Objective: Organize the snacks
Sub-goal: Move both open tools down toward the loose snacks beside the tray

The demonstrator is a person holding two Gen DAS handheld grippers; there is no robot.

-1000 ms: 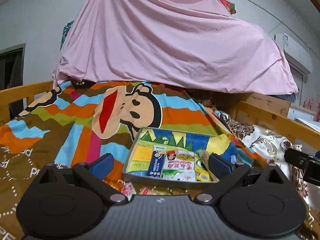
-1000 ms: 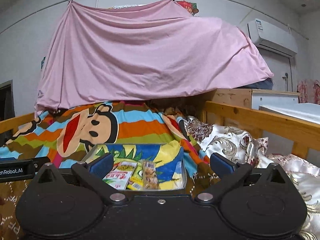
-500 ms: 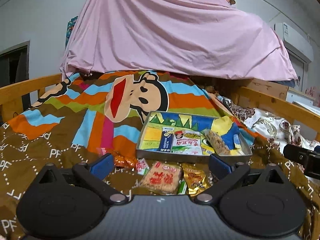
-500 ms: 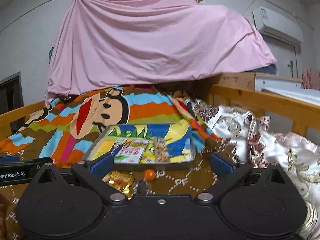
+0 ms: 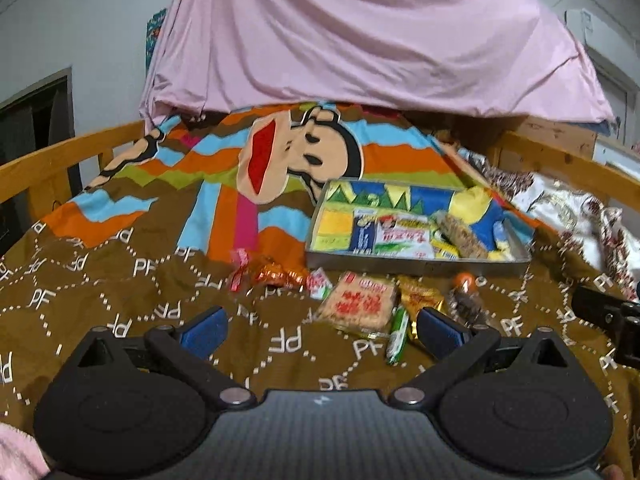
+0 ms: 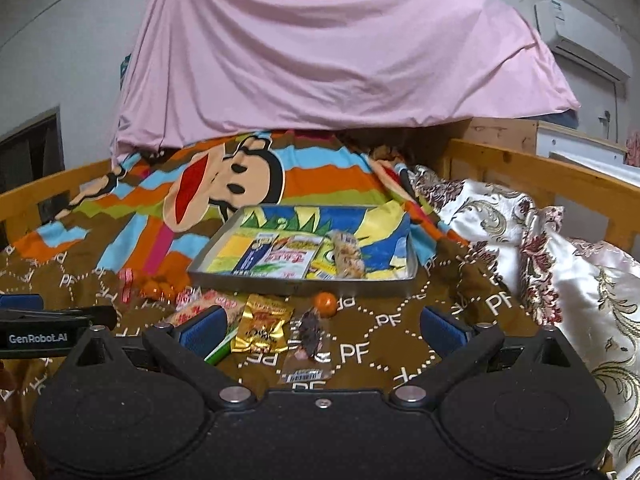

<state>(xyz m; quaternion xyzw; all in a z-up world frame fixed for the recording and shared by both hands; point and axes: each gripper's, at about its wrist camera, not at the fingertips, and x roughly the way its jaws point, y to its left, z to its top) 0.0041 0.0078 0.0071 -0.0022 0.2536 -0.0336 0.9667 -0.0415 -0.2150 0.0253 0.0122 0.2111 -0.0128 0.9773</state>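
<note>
A metal tray (image 5: 420, 267) (image 6: 296, 282) with a cartoon lining sits on the bed and holds several snack packets. Loose snacks lie in front of it: a red-printed cracker pack (image 5: 358, 304), a gold packet (image 6: 262, 322) (image 5: 420, 298), a green stick (image 5: 398, 334), an orange ball (image 6: 325, 302) (image 5: 464, 280), a clear packet of dark pieces (image 6: 310, 344), orange and red candies (image 5: 276, 274). My left gripper (image 5: 322, 330) is open and empty above the blanket, short of the snacks. My right gripper (image 6: 322, 326) is open and empty, its fingers either side of the gold and clear packets.
A brown and striped monkey blanket (image 5: 140, 272) covers the bed. A pink sheet (image 5: 360, 40) hangs behind. Wooden rails (image 6: 540, 176) run along both sides. Floral pillows (image 6: 560, 248) lie at the right. The other gripper shows at the frame edge (image 6: 40, 332).
Both grippers have risen and tilted down, so the loose snacks in front of the tray have come into view. Both stay open and empty.
</note>
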